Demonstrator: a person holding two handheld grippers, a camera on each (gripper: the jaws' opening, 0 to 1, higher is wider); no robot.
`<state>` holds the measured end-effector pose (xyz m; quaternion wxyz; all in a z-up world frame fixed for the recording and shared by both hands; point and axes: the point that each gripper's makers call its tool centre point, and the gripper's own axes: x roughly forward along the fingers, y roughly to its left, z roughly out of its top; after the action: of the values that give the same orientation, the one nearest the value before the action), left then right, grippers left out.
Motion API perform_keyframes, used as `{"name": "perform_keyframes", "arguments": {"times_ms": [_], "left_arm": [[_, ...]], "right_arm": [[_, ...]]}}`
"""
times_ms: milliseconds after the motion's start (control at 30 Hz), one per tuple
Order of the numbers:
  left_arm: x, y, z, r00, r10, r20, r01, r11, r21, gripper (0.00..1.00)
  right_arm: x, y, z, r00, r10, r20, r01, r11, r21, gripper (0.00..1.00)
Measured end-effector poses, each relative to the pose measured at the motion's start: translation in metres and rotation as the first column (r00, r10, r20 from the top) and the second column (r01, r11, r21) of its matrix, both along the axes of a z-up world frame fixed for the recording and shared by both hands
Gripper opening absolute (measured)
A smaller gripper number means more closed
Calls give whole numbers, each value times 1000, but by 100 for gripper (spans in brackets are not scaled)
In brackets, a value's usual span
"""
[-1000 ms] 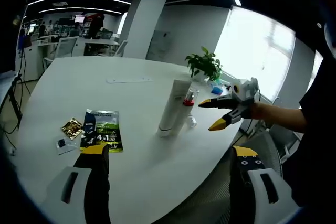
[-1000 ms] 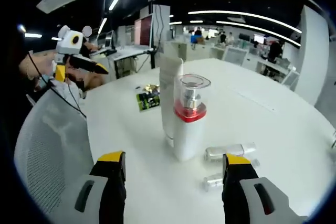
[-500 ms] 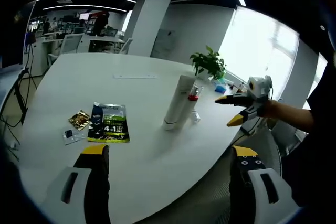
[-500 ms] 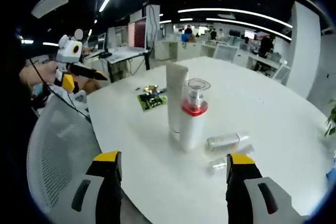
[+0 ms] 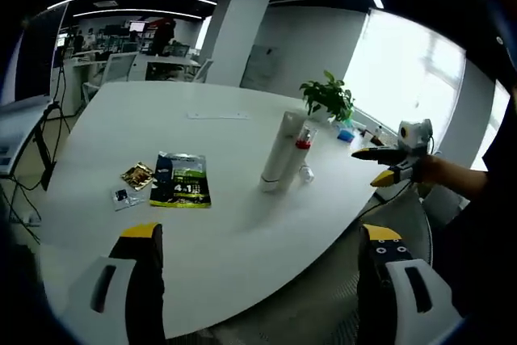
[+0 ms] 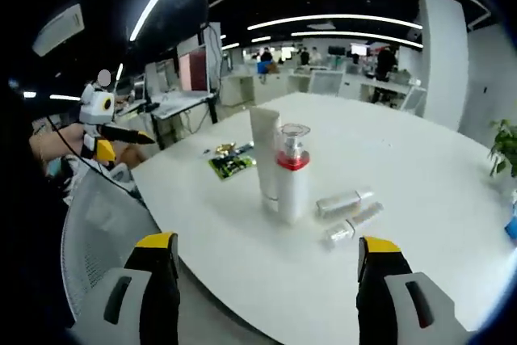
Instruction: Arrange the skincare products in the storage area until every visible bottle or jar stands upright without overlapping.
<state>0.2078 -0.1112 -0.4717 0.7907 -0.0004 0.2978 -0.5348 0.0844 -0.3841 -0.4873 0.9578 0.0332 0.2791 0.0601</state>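
Note:
A tall white tube (image 5: pixel 283 151) (image 6: pixel 265 154) stands upright on the white table (image 5: pixel 129 119) (image 6: pixel 452 199). Close beside it stands a white pump bottle (image 6: pixel 292 173) (image 5: pixel 300 151) with a red collar and a clear cap. Two small clear bottles (image 6: pixel 349 209) lie on their sides just past them. My left gripper (image 5: pixel 257 280) is open, held off the table's near edge. My right gripper (image 6: pixel 269 288) is open too, back from the table's edge, and also appears in the left gripper view (image 5: pixel 388 166). The left gripper appears far left in the right gripper view (image 6: pixel 121 136).
A dark green sachet (image 5: pixel 182 180) (image 6: pixel 229 164), a gold packet (image 5: pixel 137 175) and a small clear packet (image 5: pixel 123 197) lie flat on the table. A potted plant (image 5: pixel 327 98) stands at the table's far side. A mesh office chair (image 6: pixel 97 232) stands by the table's edge.
Both views have pulled back from the table, so the tube and bottles look smaller and farther. The products themselves have not moved. Both grippers stay open.

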Motion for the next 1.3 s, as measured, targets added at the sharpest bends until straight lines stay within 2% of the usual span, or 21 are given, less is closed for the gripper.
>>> {"name": "perform_keyframes", "arguments": {"times_ms": [200, 400, 733, 1000, 1300], "left_arm": [[-2, 5, -1, 1000, 26, -7, -26, 1000, 3, 99], [-7, 3, -1, 1000, 21, -8, -21, 1000, 0, 99], [-10, 2, -1, 1000, 9, -6, -9, 1000, 7, 99], [-11, 1, -1, 1000, 12, -9, -12, 1000, 6, 99], [-9, 0, -7, 1000, 15, -24, -14, 1000, 16, 99]], "right_arm": [[-18, 2, -8, 999, -33, -12, 34, 998, 46, 99], [-27, -6, -9, 998, -64, -16, 65, 996, 54, 99], [-22, -7, -7, 998, -65, -15, 66, 997, 46, 99], [-20, -6, -12, 997, -63, -37, 65, 997, 48, 99], [-16, -16, -19, 996, -64, -55, 66, 997, 40, 99]]}}
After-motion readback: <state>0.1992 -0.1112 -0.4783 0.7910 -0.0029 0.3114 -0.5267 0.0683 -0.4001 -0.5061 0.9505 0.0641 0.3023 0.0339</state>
